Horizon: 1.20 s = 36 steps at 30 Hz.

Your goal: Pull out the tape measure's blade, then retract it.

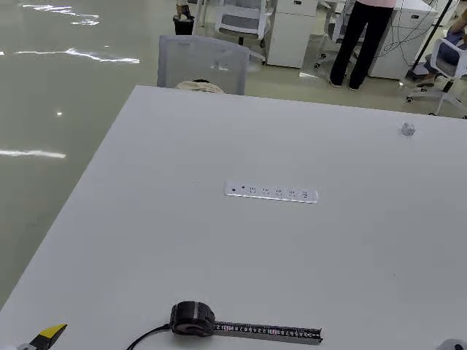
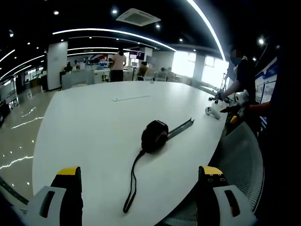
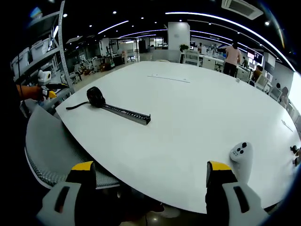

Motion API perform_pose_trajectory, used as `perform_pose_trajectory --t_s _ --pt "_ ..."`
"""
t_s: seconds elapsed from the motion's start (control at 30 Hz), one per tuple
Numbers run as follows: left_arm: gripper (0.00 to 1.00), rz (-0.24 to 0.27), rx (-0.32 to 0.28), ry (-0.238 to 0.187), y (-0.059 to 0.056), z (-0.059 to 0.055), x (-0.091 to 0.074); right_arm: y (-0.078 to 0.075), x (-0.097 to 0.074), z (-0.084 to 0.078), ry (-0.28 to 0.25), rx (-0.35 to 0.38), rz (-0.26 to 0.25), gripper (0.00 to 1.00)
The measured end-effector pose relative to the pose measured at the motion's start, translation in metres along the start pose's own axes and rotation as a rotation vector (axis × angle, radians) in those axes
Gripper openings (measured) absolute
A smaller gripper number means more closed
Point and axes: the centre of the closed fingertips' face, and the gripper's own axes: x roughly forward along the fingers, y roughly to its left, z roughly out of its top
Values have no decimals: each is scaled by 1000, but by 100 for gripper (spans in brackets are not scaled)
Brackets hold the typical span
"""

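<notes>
**Jaws wide, nothing held**

Left gripper (image 2: 140, 171) and right gripper (image 3: 150, 165), both yellow-tipped, are hanging wide open and empty. Round black tape measure (image 1: 193, 319) is lying at the smooth white table's (image 1: 219, 240) 6 o'clock edge, its blade (image 1: 270, 332) stretching toward 3 o'clock, numerals unreadable.

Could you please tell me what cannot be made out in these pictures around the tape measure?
Blade: head view, its printed numbers are too small to read.
Wrist strap: head view, its end is cut off by the bottom edge.
Small grey object: head view, too small to identify.
A gripper: head view, mostly cut off by the bottom corner.
</notes>
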Motion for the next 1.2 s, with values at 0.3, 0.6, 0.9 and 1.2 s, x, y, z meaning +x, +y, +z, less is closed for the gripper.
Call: perform_pose_trajectory --t_s 0.3,0.6,0.9,1.2 --pt "100 16 30 -3 -11 9 11 0 6 12 17 -44 30 100" --pt "100 16 27 10 -22 15 20 -2 16 21 49 -112 77 99" --pt "100 74 -30 6 -15 27 26 3 28 29 109 -198 146 99" --pt "100 97 -20 -27 -24 43 35 -2 38 45 133 -267 178 98"
